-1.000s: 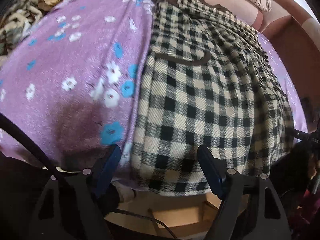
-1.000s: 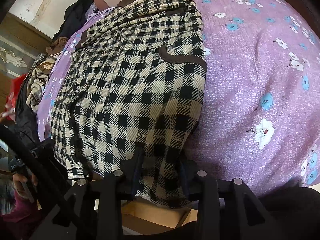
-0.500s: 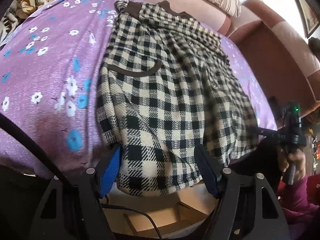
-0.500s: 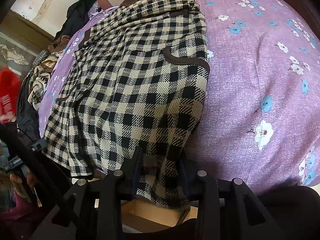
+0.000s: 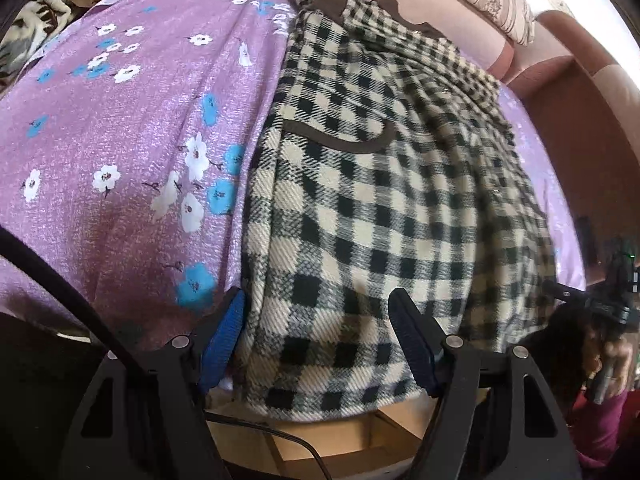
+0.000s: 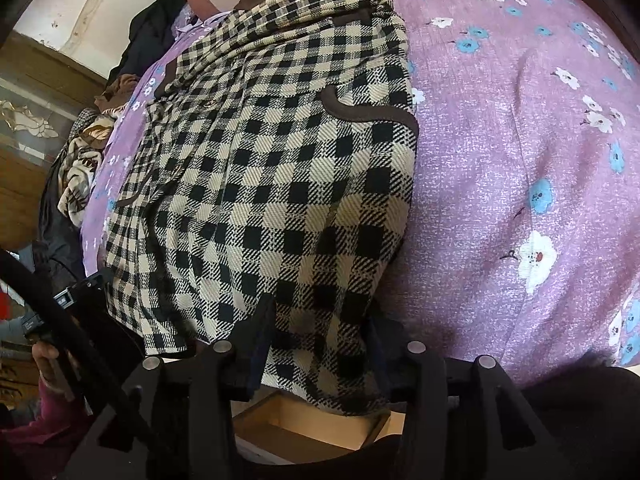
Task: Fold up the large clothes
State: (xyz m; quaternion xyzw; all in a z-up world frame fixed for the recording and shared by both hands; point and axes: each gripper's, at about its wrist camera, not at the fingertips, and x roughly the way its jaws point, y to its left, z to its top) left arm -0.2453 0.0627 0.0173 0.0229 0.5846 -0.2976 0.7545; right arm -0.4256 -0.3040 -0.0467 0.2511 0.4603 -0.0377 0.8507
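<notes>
A black-and-cream checked coat (image 5: pixel 380 208) with brown trim lies spread on a purple flowered bedsheet (image 5: pixel 120 152), its hem hanging over the bed's near edge. My left gripper (image 5: pixel 320 332) is open and straddles the hem's left corner, the blue left pad (image 5: pixel 224 340) just beside the cloth's edge. In the right wrist view the same coat (image 6: pixel 280 184) fills the middle. My right gripper (image 6: pixel 320 340) sits at the hem's right corner; its jaws are opening, with the cloth still lying between them.
A heap of patterned clothes (image 5: pixel 44 12) lies at the sheet's far left. A pink headboard (image 5: pixel 568 72) and striped cushion (image 5: pixel 492 0) stand behind the coat. A wooden frame (image 5: pixel 360 436) shows under the bed's edge. A hand in a magenta sleeve (image 5: pixel 608 364) is at right.
The left gripper swung right over the coat and came back to its left hem corner. The right gripper's fingers have spread a little on the hem they had pinched.
</notes>
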